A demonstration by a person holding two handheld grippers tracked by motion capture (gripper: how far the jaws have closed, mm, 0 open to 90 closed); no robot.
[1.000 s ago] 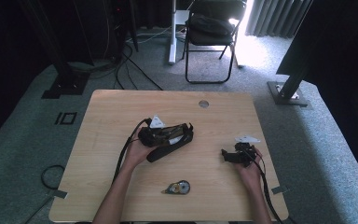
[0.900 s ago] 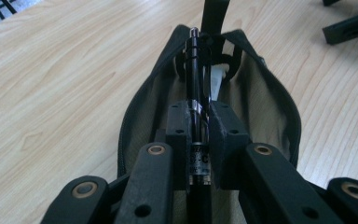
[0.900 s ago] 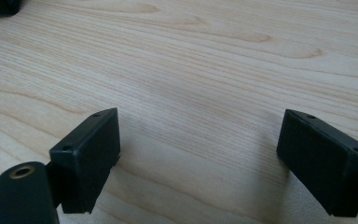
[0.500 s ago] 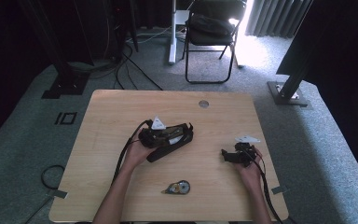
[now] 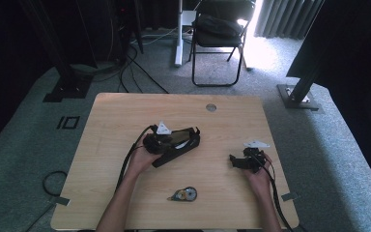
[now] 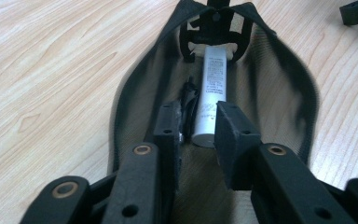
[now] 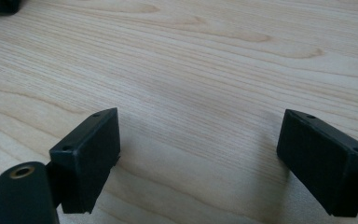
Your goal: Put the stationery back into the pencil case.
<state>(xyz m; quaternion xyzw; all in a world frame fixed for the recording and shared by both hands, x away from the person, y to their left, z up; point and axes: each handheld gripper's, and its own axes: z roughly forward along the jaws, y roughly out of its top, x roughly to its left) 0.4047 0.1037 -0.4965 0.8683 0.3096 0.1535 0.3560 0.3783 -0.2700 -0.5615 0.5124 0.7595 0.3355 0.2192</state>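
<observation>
One white tube (image 6: 210,93) lies between our left gripper (image 6: 198,128)'s just-opening jaws inside the black pouch (image 6: 279,79); pulling back carelessly could drag it out.

The table (image 5: 125,121) is made of light brown wood with wavy grain lines. A black mesh pouch (image 6: 279,93) is seen on the table, and a white tube (image 6: 210,93) with small dark print is seen inside it. The left gripper (image 6: 193,126) and the right gripper (image 7: 198,154) are black. Grey carpet (image 5: 24,140) is spread around the table.
</observation>
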